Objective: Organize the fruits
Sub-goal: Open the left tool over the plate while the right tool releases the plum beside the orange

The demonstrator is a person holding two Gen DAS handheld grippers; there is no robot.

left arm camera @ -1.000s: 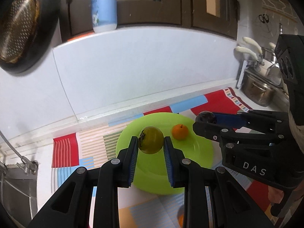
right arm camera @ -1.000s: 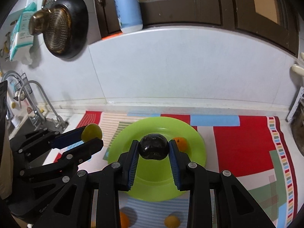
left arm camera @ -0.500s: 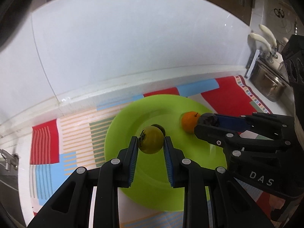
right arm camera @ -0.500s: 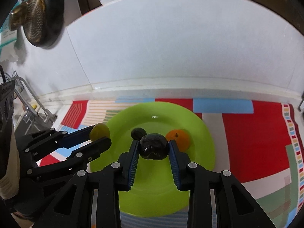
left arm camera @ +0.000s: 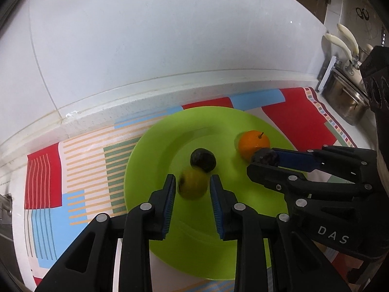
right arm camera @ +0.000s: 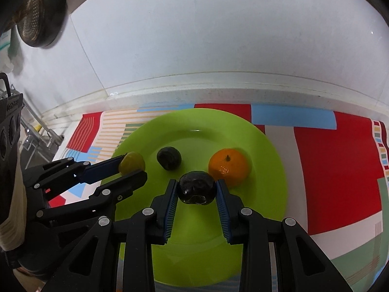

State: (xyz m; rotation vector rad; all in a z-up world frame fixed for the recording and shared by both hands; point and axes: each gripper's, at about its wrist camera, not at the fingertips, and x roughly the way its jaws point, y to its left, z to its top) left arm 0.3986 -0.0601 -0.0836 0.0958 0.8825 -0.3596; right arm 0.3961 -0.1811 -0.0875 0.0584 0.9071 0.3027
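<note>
A lime green plate (left arm camera: 243,238) (right arm camera: 265,209) lies on a colourful mat. On it rest an orange (left arm camera: 253,144) (right arm camera: 229,166) and a small dark fruit (left arm camera: 202,159) (right arm camera: 169,158). My left gripper (left arm camera: 193,189) (right arm camera: 132,168) is low over the plate's left part with a yellow-green fruit (left arm camera: 193,186) (right arm camera: 131,162) between its pads; the jaws have widened and the fruit looks blurred. My right gripper (right arm camera: 196,189) (left arm camera: 263,160) is shut on a dark round fruit (right arm camera: 196,191) (left arm camera: 265,157) just in front of the orange.
The mat (right arm camera: 340,160) lies on a white counter against a white tiled wall (right arm camera: 218,36). A steel pot (left arm camera: 345,99) stands at the right, a sink tap (right arm camera: 36,131) at the left, and a dark strainer (right arm camera: 36,24) hangs at upper left.
Both grippers have lowered toward the plate. The left jaws have widened around the yellow-green fruit, which now looks blurred. The right gripper keeps its hold on the dark fruit.
</note>
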